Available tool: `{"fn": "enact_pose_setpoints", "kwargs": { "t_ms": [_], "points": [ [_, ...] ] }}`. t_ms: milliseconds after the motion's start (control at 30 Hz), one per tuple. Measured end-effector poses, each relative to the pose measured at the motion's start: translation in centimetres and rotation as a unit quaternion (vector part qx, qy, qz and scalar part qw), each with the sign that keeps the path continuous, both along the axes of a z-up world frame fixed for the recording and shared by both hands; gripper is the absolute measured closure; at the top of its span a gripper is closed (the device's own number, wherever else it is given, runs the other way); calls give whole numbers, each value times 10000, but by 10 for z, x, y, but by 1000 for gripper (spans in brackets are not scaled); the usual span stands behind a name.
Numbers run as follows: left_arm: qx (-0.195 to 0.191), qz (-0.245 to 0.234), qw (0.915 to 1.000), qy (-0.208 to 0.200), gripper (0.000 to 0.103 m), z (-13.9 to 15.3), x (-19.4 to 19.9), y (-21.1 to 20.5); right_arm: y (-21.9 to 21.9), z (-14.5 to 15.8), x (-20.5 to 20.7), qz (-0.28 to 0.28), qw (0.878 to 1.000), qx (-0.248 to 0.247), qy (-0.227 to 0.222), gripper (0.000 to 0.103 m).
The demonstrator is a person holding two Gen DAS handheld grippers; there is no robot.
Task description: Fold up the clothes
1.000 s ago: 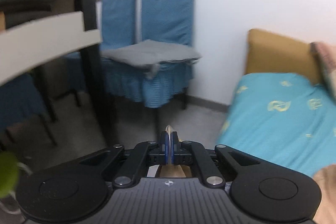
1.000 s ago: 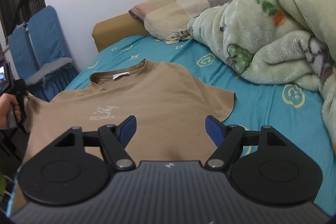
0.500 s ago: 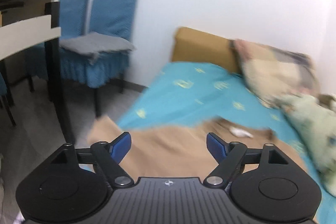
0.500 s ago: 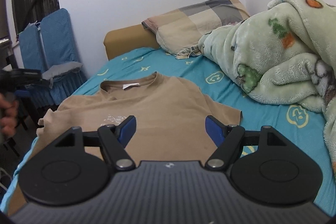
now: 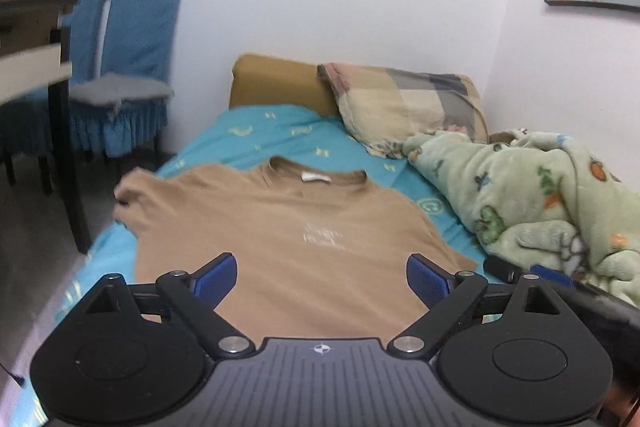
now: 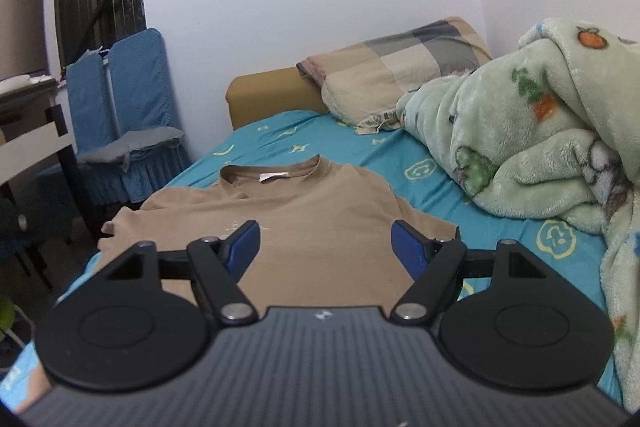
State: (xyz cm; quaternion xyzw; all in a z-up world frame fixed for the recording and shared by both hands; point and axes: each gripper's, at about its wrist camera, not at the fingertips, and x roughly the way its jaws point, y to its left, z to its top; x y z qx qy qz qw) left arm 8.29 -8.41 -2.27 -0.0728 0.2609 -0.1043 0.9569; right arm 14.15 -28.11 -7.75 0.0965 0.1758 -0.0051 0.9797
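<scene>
A tan T-shirt (image 5: 304,247) lies flat, front up, on the teal bed sheet (image 5: 280,135), collar toward the headboard. It also shows in the right wrist view (image 6: 320,223). Its left sleeve (image 5: 136,195) is rumpled at the bed's left edge. My left gripper (image 5: 320,279) is open and empty above the shirt's lower part. My right gripper (image 6: 326,247) is open and empty above the shirt's lower right part. The right gripper's blue fingertips (image 5: 548,271) show at the right in the left wrist view.
A green fleece blanket (image 6: 540,147) is heaped on the bed's right side. A checked pillow (image 6: 400,75) leans on the tan headboard (image 6: 272,95). Blue-covered chairs (image 6: 120,115) and a table with a dark leg (image 5: 68,147) stand left of the bed.
My left gripper let go of the shirt's left sleeve, opened, and swung right to face the bed. My right gripper stayed open and drew back a little from the shirt.
</scene>
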Motion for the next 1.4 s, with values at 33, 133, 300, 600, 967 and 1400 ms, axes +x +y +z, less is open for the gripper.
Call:
{"fn": "enact_pose_setpoints", "kwargs": {
  "t_ms": [33, 133, 300, 600, 967, 1400],
  "points": [
    [28, 7, 10000, 17, 10, -3, 5, 3, -2, 2, -1, -4, 10000, 60, -19, 28],
    [90, 25, 9999, 69, 10, -10, 15, 8, -8, 3, 0, -63, 9999, 133, -19, 28],
    [20, 33, 9998, 183, 10, -21, 26, 12, -25, -7, 15, -185, 9988, 398, 233, 52],
    [5, 185, 9991, 393, 10, -38, 42, 14, -83, -43, 59, -500, 9940, 877, 426, 51],
    [-488, -102, 9976, 487, 10, -55, 59, 9, -172, -121, 150, -585, 9796, 1685, 930, 46],
    [-1047, 234, 9941, 174, 13, -68, 80, 18, -151, -77, 201, -615, 9975, -138, 322, 94]
  ]
}}
